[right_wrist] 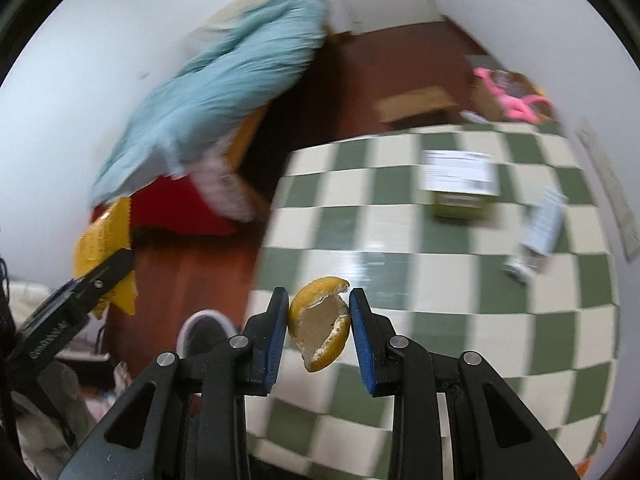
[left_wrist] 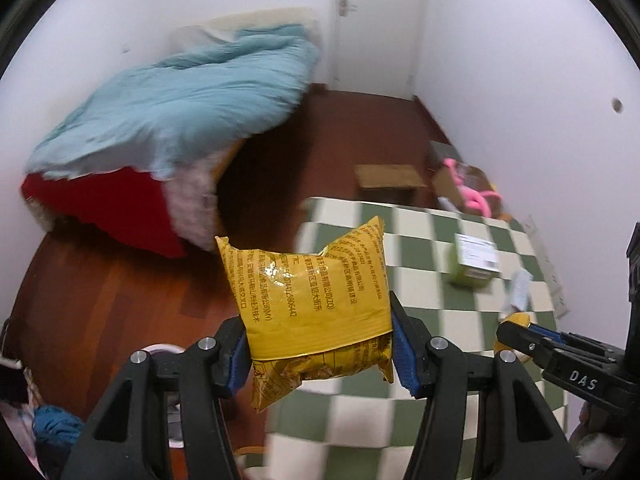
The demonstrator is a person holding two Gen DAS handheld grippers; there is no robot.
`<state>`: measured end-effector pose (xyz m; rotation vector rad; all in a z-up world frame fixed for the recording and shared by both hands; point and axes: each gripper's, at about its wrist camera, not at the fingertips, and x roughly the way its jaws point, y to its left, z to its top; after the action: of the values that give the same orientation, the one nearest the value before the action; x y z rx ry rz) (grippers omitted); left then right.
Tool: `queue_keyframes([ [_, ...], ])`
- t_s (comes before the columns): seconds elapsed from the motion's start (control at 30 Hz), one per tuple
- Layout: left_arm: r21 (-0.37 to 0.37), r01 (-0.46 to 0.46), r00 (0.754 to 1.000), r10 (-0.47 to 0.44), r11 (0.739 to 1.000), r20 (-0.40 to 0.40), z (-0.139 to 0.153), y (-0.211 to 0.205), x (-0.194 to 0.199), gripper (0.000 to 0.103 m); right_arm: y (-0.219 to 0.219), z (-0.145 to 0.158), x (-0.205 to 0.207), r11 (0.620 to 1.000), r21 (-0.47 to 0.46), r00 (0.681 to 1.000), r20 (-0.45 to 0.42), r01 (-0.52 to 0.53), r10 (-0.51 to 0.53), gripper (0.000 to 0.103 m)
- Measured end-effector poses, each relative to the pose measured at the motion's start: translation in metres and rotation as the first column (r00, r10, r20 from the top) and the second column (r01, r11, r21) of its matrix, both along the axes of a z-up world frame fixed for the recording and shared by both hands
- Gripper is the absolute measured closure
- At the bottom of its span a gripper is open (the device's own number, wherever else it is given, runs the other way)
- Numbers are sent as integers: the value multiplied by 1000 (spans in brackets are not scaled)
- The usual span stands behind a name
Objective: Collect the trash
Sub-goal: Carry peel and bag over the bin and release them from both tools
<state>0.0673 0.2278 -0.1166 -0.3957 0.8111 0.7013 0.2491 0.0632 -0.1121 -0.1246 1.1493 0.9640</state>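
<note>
My left gripper (left_wrist: pixel 318 340) is shut on a puffy yellow snack packet (left_wrist: pixel 308 300), held upright above the edge of the green-and-cream checkered table (left_wrist: pixel 452 328). That packet (right_wrist: pixel 102 240) and the left gripper's finger show at the left of the right wrist view. My right gripper (right_wrist: pixel 319 322) is shut on a curled piece of orange peel (right_wrist: pixel 322 324), lifted over the table's near-left edge (right_wrist: pixel 360 232). The right gripper's finger (left_wrist: pixel 520 334) with a bit of peel enters the left wrist view from the right. Both views are motion-blurred.
On the table lie a green box with a white label (right_wrist: pixel 460 184) and a crumpled white wrapper (right_wrist: pixel 540 228). A bed with a light-blue duvet (left_wrist: pixel 176 108) and red sheet stands left. A cardboard box (left_wrist: pixel 390 176) and pink item (left_wrist: pixel 476 196) sit on the brown wood floor.
</note>
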Motion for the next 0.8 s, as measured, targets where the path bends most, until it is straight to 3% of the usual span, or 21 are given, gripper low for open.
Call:
queue_keyframes([
  [0.23,-20,-165,986,164,986,-42,-17,62,-102,48,107,-14,-100,977,19,976,-58,-211,212,70],
  [0.43,-155,-300,953,289,941,-93,-73,124,-180,48,194,-72,-175,937,-60,933,-132,-343,334,70],
  [0.57,-317,-373,928,351,872,-126,-133,166,-226,48,239,-128,-210,906,-132,906,-205,-402,372,70],
  [0.8,-531,-421,905,385,736,-183,-227,208,-261,46,295,-225,-246,855,-248,870,-329,-455,367,70],
])
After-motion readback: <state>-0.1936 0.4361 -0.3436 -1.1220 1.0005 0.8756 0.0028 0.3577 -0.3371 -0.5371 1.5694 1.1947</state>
